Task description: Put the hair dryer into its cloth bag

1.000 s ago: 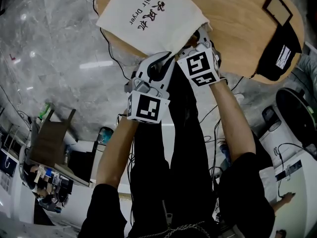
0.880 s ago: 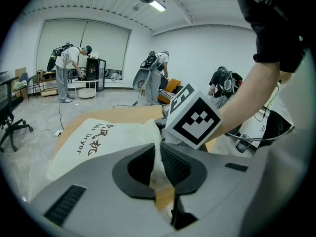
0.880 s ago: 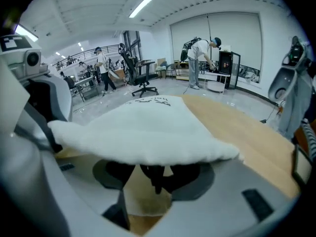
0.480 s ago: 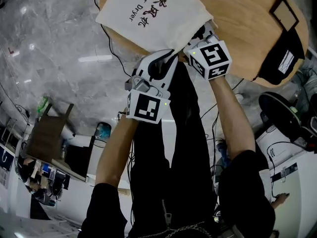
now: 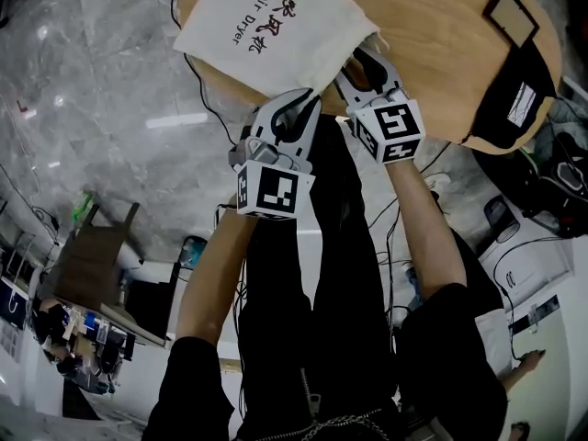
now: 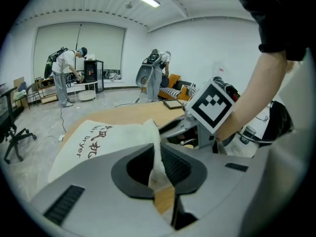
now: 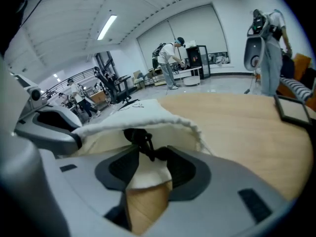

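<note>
The cream cloth drawstring bag point(image 5: 276, 30) lies flat on the round wooden table point(image 5: 441, 53), with its mouth facing the person. The left gripper point(image 5: 310, 95) pinches the mouth's hem. The right gripper point(image 5: 356, 61) is closing loosely around the neighbouring lip and black drawstring point(image 7: 140, 139). A black labelled object point(image 5: 514, 99), possibly the dryer, lies well to the right, nearer the right gripper.

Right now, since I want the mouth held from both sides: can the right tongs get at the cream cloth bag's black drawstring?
Probably yes: the right tongs are closing with the black drawstring of the cream cloth bag between their jaws; nothing blocks it.
</note>
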The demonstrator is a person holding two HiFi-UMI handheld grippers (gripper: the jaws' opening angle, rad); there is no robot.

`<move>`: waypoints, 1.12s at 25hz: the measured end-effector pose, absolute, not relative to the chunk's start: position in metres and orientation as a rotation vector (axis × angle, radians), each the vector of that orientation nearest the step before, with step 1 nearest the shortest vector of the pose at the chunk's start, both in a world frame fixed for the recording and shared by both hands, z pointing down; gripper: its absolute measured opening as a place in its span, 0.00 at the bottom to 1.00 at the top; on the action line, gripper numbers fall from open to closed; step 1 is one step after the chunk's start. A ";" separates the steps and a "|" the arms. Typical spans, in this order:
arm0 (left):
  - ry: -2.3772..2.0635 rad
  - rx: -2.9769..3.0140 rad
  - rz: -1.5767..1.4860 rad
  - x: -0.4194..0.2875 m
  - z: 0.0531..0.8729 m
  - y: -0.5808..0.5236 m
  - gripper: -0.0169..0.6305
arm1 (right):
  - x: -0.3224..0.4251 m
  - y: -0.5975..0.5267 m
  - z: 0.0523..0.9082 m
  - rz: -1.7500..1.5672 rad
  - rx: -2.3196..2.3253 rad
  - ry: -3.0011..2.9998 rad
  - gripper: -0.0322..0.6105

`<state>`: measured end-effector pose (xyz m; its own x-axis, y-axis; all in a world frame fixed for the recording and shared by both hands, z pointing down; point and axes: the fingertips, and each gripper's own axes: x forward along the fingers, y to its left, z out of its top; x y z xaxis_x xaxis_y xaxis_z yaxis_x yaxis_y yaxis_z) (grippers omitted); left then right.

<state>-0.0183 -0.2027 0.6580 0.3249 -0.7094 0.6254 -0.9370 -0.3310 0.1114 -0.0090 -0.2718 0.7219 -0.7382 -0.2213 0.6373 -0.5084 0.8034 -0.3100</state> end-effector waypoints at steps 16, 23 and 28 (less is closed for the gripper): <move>-1.252 2.087 0.726 -0.029 0.616 -0.177 0.09 | 0.065 -0.212 0.628 0.817 0.984 -2.171 0.07; -1.347 2.103 0.689 -0.047 0.533 -0.157 0.05 | 0.049 -0.196 0.542 0.815 1.033 -2.233 0.07; -1.450 2.125 0.636 -0.054 0.454 -0.151 0.05 | 0.039 -0.189 0.460 0.709 1.088 -2.335 0.07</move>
<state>-0.0538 -0.1511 0.4535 0.3284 -0.7124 0.6202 -0.9388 -0.3184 0.1314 0.0385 -0.1892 0.4596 -0.5780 -0.5530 0.6001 -0.7934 0.5529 -0.2547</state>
